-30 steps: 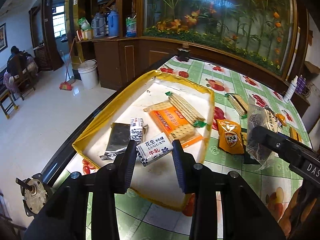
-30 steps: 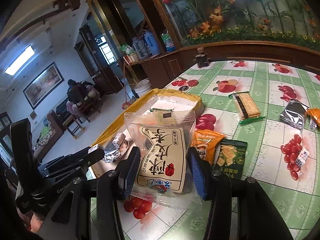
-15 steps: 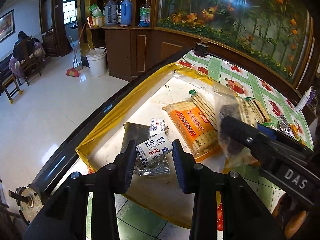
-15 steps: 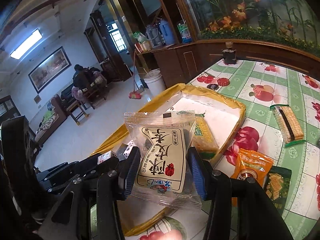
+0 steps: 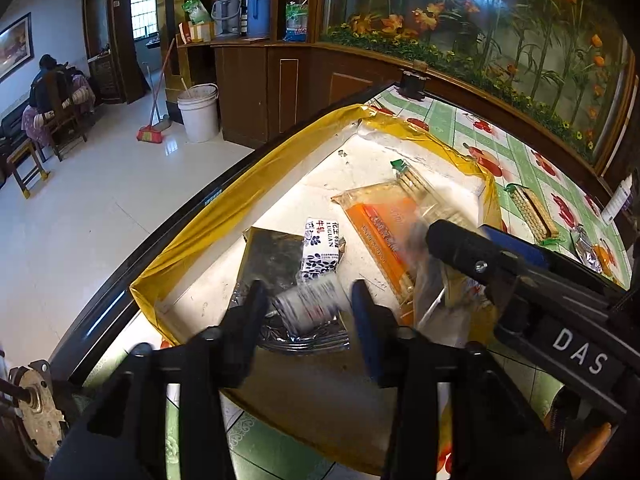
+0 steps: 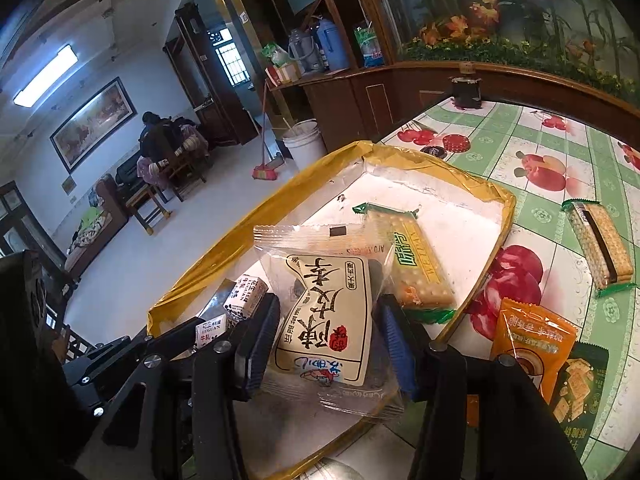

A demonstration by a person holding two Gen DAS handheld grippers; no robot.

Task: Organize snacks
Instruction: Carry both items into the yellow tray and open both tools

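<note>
Both tongs hang over the yellow-rimmed tray (image 5: 256, 176), each letting go of a snack. In the left wrist view the left gripper (image 5: 308, 312) has its jaws opening; the small white candy box (image 5: 310, 308) blurs between them, apparently loose and dropping onto the silver packet (image 5: 272, 264) just under the tips, with a second candy box (image 5: 322, 250) at 12 o'clock. In the right wrist view the right gripper (image 6: 326, 344) is also opening around the clear plum-snack bag (image 6: 324, 320); whether its pads are touching the film is unclear. The bag's long axis runs 6 to 12 o'clock, along the fingers, directly over the tray floor. Cracker packs (image 6: 416, 276) lie at 1 o'clock.
</note>
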